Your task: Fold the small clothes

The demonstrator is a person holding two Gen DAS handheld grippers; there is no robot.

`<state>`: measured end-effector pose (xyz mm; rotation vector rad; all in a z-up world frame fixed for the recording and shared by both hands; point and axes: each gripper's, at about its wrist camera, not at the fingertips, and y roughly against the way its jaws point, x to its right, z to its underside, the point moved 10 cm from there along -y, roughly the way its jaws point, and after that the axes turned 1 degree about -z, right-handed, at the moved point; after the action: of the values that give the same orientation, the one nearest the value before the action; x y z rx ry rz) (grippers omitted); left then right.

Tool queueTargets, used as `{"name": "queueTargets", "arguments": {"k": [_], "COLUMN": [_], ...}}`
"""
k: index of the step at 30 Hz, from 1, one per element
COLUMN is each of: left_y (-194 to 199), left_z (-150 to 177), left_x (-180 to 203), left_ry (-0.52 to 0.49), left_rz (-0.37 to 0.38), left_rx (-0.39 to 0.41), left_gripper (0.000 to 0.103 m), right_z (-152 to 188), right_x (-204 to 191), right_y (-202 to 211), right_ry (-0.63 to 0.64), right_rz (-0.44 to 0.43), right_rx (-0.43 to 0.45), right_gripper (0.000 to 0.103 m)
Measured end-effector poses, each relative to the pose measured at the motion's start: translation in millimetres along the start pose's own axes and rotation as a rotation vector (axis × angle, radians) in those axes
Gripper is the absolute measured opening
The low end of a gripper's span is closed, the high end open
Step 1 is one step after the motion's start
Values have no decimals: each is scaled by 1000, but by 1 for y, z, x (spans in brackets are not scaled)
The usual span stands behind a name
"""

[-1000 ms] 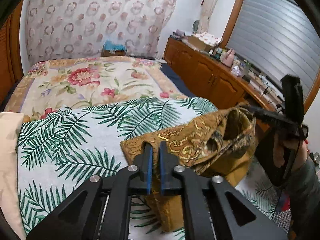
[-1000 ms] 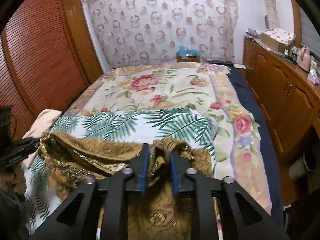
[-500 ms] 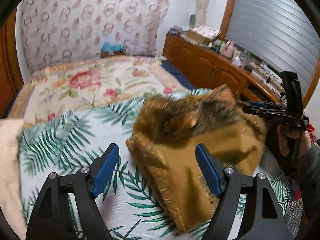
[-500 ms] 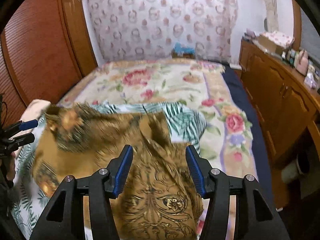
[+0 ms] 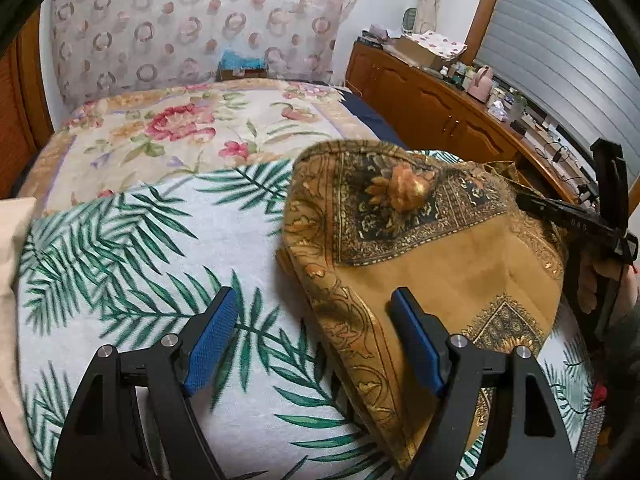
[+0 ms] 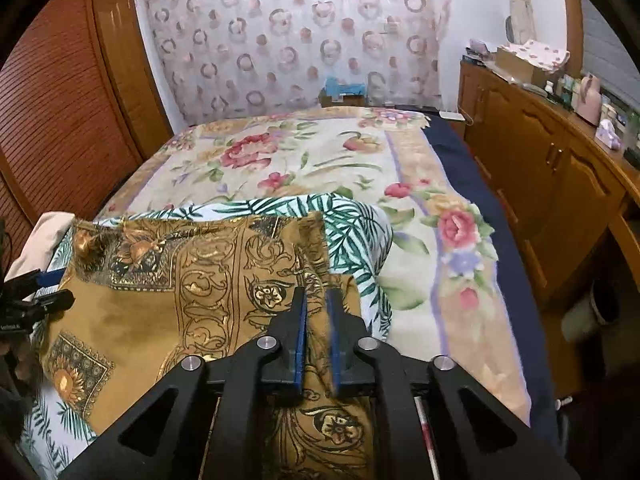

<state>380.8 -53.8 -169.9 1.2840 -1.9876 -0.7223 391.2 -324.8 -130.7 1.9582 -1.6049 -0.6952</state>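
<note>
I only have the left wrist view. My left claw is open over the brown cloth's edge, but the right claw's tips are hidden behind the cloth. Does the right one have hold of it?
Observer: Yes. The right claw has just been closing, and its jaws pinch a raised fold of the brown cloth.
Operator: Where on the cloth is that fold?
Observer: Near its right-hand edge, on the side closest to you, next to the palm-leaf sheet.
Operator: Is the far right corner lying flat?
Observer: From the right wrist view it lies flat on that sheet, with a fairly straight far edge.
</note>
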Motion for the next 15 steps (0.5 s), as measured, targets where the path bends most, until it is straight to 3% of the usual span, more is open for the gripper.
{"name": "queueTargets", "arguments": {"k": [1,3,5,10,12,15], "left_y": [0,-2,-1,-2,-2,-2], "left_z": [1,2,3,6,7,6], "left_x": [0,3,8,21,24,26], "left_ry": [5,14,14,-15,-12,7], "left_rz": [11,36,56,80,93,121], "left_rx": [-4,-12,-18,-33,-42,-56], "left_gripper": [78,68,59,51,37,23], "right_z": [2,0,-1,3,2,3], "right_x": [-2,-4,-3,4,4,4], "right_y": [1,-1,1,11,13,12], "right_ry": [-1,-9,-6,-42,-52,-58], "right_rz": [-3,-25,-21,-43,-55,-77], "right_rx": [-12,-27,-45,-99,-102,-102], "right_gripper": [46,57,58,63,63,63]}}
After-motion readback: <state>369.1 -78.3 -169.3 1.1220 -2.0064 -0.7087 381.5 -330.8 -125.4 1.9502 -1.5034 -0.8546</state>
